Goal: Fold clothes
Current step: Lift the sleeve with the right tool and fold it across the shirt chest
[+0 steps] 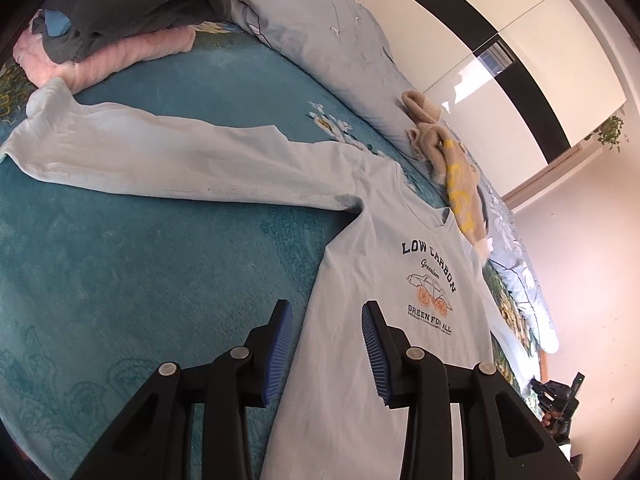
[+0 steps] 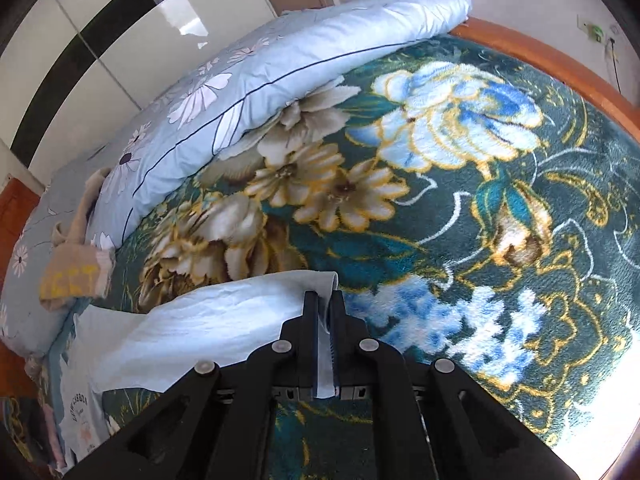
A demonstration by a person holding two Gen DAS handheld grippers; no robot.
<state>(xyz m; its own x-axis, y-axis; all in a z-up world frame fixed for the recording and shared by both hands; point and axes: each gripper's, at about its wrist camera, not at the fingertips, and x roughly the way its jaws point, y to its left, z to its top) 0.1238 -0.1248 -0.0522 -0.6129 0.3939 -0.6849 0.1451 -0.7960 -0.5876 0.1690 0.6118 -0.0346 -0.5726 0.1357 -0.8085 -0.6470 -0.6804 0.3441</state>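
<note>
The pale blue long-sleeved shirt point(image 1: 384, 280) lies face up on the bed, on a teal flowered blanket point(image 1: 140, 260). Its printed chest shows in the left wrist view, and one sleeve point(image 1: 160, 152) stretches flat toward 10 o'clock. The other sleeve point(image 2: 224, 320) shows in the right wrist view, and it is lifted from the blanket.

The right tool point(image 2: 324, 300) is clamped on the end of this lifted sleeve; a strip of the pale cloth passes between its closed jaws. The left tool point(image 1: 326, 320) has its jaws apart and it holds nothing. It hovers over the lower side edge of the shirt body, with one blue pad over the blanket and the other over the cloth.

Around the shirt, a beige and yellow knit garment point(image 1: 452, 168) lies at 1 o'clock on a light flowered quilt point(image 1: 340, 40) that runs along the far side. A pile of grey and pink clothes point(image 1: 120, 20) sits at 11 o'clock, beside the cuff of the flat sleeve.

I think the step is to fold the held sleeve across the chest. The risk is that only a narrow part of the cloth is pinched, so it may slip out during the pull. Also nothing presses the shirt body down, so a strong pull could drag the whole shirt and wrinkle it, and the fold line would become crooked.
</note>
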